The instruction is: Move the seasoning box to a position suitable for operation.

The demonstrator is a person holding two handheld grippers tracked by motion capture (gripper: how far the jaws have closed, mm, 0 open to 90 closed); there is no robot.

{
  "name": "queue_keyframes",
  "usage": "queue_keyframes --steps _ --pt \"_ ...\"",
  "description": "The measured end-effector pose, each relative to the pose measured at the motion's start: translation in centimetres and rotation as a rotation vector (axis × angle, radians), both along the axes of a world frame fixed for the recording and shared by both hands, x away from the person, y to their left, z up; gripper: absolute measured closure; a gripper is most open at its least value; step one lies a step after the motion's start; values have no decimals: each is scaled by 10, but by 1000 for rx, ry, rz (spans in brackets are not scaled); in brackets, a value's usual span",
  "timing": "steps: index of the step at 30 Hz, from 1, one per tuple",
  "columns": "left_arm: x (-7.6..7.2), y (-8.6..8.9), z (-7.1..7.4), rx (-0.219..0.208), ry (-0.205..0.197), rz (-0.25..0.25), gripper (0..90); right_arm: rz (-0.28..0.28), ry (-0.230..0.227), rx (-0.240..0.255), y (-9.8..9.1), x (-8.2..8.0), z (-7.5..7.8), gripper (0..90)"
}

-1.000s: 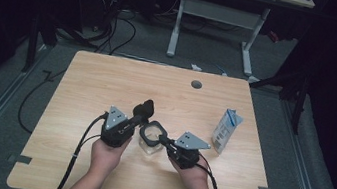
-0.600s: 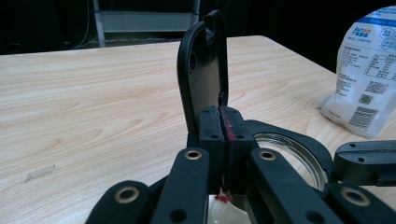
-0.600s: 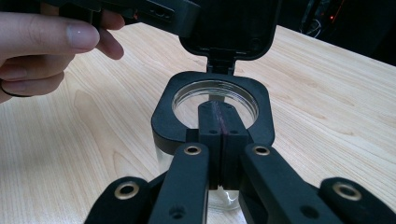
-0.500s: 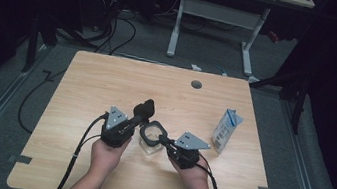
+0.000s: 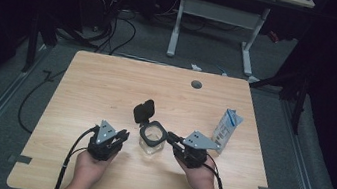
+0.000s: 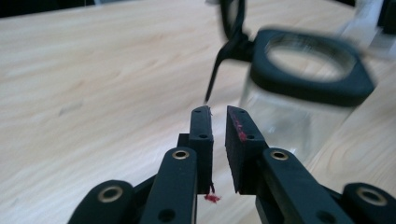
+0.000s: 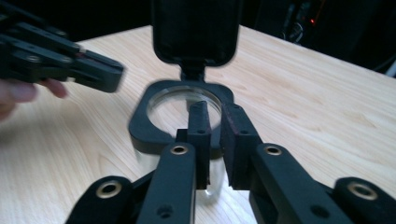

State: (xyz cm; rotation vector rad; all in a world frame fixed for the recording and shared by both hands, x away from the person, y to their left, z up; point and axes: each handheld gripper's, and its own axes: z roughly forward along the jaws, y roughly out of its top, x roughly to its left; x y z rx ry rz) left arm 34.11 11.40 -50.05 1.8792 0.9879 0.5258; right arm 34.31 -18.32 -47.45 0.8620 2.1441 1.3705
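Clear glass jar (image 5: 151, 142) stands between my claws, its black lid (image 5: 144, 110) flipped up. My left gripper (image 5: 117, 137) has backed off beside it; my right gripper (image 5: 173, 139) sits just beside the rim. Both jaws have just parted slightly, empty: jar released, opening done.

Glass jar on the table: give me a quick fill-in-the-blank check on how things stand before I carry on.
1. The glass jar has its hinged black lid flipped ____.
2. The jar stands ____ the left tool and the right tool.
3. The blue-and-white carton stands by the table's ____ edge.

Missing words: open; between; right
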Motion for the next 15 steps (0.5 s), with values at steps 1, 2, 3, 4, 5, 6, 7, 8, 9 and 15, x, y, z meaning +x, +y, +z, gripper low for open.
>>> queue_keyframes --steps 1,2,3,4,5,6,7,8,9,15 --pt "-1 4 -2 10 8 2 803 -7 3 -8 -2 0 -1 804" --pt "-2 8 -3 19 17 3 801 -14 5 -11 -3 0 -3 792" --pt "-3 12 -4 26 22 3 792 -24 7 -18 -4 -1 -4 782" --pt "-3 14 -5 29 22 4 780 -35 12 -21 -6 -1 -5 770" --pt "-4 17 -5 41 20 1 767 -42 12 -27 -8 -2 -6 759" --pt "-4 18 -5 48 20 1 745 -59 16 -31 -12 -4 -8 744" --pt "-5 20 -5 56 22 -3 732 -67 17 -34 -14 -4 -9 734" --pt "-5 20 -5 60 22 -7 705 -83 21 -35 -18 -5 -10 716" --pt "-5 20 -6 65 22 -12 689 -95 26 -38 -21 -6 -11 706" --pt "-11 19 -16 63 16 -46 594 -178 46 -16 -47 -13 -15 642"
